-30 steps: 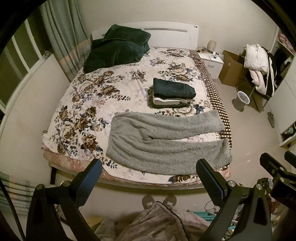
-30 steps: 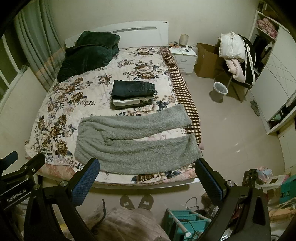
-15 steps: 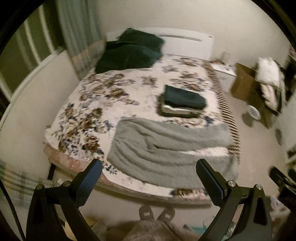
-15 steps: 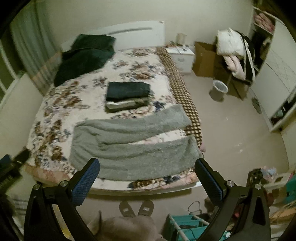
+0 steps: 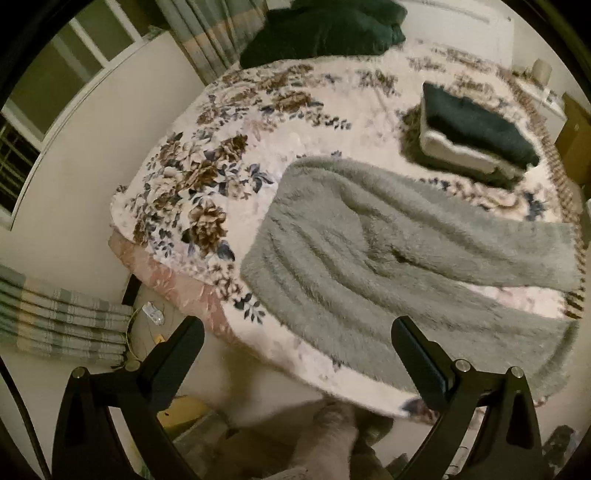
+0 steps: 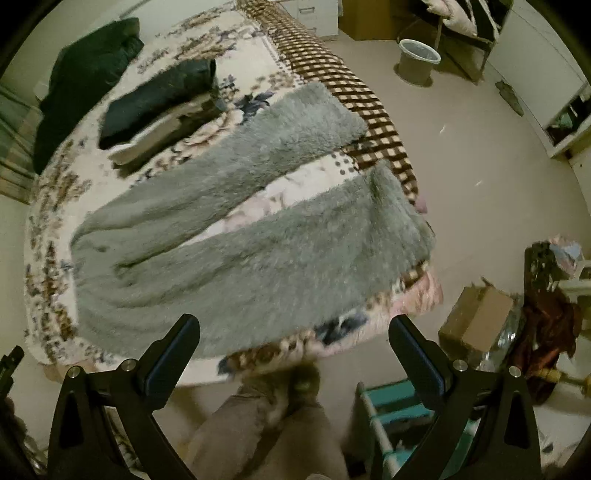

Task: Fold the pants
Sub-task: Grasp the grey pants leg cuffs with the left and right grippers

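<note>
Fluffy grey pants [image 5: 369, 258] lie flat across the near end of the floral bed [image 5: 207, 177], waist to the left, both legs running right and splayed apart. In the right wrist view the pants [image 6: 229, 251] show their leg ends near the checkered bed edge [image 6: 354, 96]. My left gripper [image 5: 297, 332] hovers open above the near bed edge, close to the waist end. Over the near leg's lower edge, my right gripper [image 6: 293, 330] is open too. Neither holds anything.
A stack of folded clothes [image 5: 476, 136] with a dark pair on top sits mid-bed behind the pants. Dark green bedding [image 5: 321, 29] lies at the headboard. A bin [image 6: 419, 61], boxes [image 6: 476, 321] and a teal rack [image 6: 388, 410] stand on the floor right. A person's legs [image 6: 273, 428] are below.
Both grippers have dropped and moved in toward the bed. The left view swung toward the waist end, the right toward the leg ends. The pants have not moved.
</note>
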`<state>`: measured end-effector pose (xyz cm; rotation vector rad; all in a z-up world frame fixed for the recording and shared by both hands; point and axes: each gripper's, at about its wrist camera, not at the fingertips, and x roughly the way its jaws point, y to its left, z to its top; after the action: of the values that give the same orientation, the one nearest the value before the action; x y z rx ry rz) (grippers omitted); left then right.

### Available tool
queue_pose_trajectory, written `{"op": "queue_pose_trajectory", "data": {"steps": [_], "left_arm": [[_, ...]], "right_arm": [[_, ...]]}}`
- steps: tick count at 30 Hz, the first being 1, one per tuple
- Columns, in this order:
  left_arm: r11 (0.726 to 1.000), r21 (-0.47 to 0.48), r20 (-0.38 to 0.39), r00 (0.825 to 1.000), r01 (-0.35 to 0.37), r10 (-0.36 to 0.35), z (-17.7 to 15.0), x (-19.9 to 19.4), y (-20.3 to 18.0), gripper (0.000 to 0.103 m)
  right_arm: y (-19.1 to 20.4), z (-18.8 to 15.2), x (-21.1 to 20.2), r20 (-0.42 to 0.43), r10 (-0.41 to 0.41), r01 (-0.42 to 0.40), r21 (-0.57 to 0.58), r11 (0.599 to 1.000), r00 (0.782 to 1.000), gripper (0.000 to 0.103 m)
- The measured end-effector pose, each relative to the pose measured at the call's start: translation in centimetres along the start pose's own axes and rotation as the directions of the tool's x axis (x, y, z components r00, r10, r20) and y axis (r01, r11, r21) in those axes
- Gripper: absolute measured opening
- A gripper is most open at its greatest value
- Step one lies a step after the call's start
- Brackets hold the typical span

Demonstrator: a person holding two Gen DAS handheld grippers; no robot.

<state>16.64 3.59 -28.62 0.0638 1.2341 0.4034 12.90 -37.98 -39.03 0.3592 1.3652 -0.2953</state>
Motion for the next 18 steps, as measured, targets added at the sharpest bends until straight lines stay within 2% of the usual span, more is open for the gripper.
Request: {"op": "queue_pose_trajectory", "data": {"steps": [5,7,9,11,12,13,14,15,17,18], "left_arm": [[0.998,0.059,-0.007,1.0,-0.012,0.013,5.3,6.2,-4.0,0.103],[0.993,0.12,-0.001,1.0,-0.012,0.012,8.4,8.6,-6.7,0.103],[0.974,0.227,0.015,1.0,0.002,-0.006,11.9,11.2,-10.2,0.103],[0.942,0.335,0.047,0.999,-0.009,-0.007,14.6,13.4,-13.2,0.103],[0.915,0.403,0.059,0.998,-0.013,-0.012,15.8,14.7,-15.1,0.103],[0.876,0.481,0.07,0.998,-0.029,-0.006,16.8,16.2,-17.2,0.103],[0.838,0.545,0.08,0.997,-0.042,-0.002,17.8,17.6,-18.9,0.103],[0.791,0.61,0.092,0.996,-0.052,-0.005,18.6,19.2,-20.7,0.103],[0.671,0.739,0.098,0.995,-0.064,-0.013,19.3,22.7,-24.4,0.103],[0.629,0.775,0.087,0.996,-0.061,-0.01,19.7,24.0,-25.5,0.103]], "right_arm": [[2.5,7.3,8.0,-0.025,-0.067,0.065,-0.063,0.996,0.997,0.103],[4.6,10.7,10.5,-0.032,-0.094,0.09,-0.111,0.99,0.995,0.103],[7.3,14.1,13.0,-0.044,-0.137,0.127,-0.186,0.974,0.99,0.103],[10.5,17.6,15.7,-0.04,-0.182,0.163,-0.283,0.945,0.983,0.103],[12.4,19.3,17.4,-0.04,-0.225,0.197,-0.347,0.917,0.974,0.103],[14.3,21.0,19.5,-0.039,-0.261,0.221,-0.425,0.878,0.964,0.103],[16.3,22.5,21.8,-0.045,-0.301,0.237,-0.511,0.826,0.953,0.103],[17.8,23.5,23.9,-0.042,-0.346,0.259,-0.579,0.773,0.937,0.103],[20.4,25.1,28.4,-0.028,-0.446,0.294,-0.714,0.635,0.895,0.103],[21.2,25.4,29.9,-0.015,-0.474,0.299,-0.759,0.579,0.881,0.103]]}}
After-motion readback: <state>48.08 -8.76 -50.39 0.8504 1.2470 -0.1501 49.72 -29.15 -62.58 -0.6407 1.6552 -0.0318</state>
